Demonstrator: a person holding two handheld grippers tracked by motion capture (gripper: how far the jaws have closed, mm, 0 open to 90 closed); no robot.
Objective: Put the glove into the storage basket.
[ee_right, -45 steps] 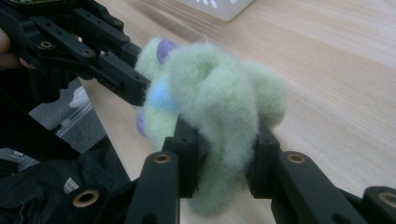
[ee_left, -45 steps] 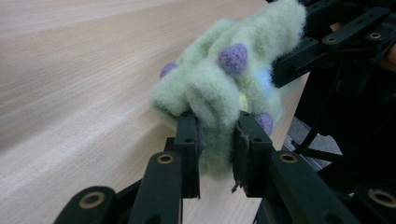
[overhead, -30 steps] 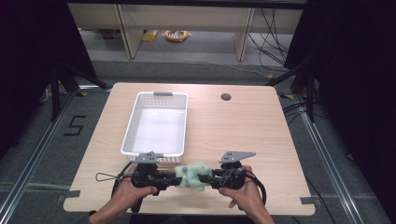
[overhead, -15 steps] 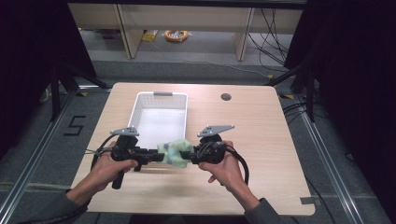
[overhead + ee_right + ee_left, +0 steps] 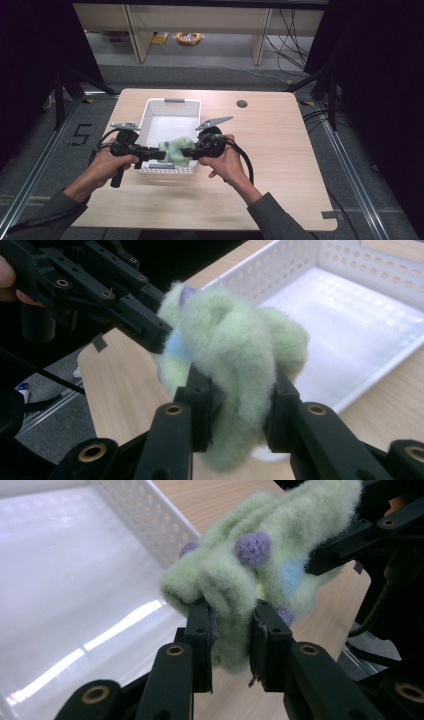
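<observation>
Now | both grippers, left gripper [image 5: 156, 155] and right gripper [image 5: 186, 154], clamp fuzzy green sock [image 5: 175, 150] | hold it level, lower into white basket [image 5: 150, 111], then release together

The white perforated basket [image 5: 170, 108] sits on the left half of the tabletop [image 5: 280, 150], and its inside is bare and open from above, so there is room to go down between its walls. Its near wall stands right under the fuzzy green sock [image 5: 176, 151], which is stretched between the left gripper [image 5: 159, 155] and the right gripper [image 5: 186, 154]; each gripper blocks the other from that side. To the right of the basket the tabletop lies open to its far edge, with just a small round cable hole [image 5: 242, 104] near the back. The near strip of tabletop is crossed by both forearms.
</observation>
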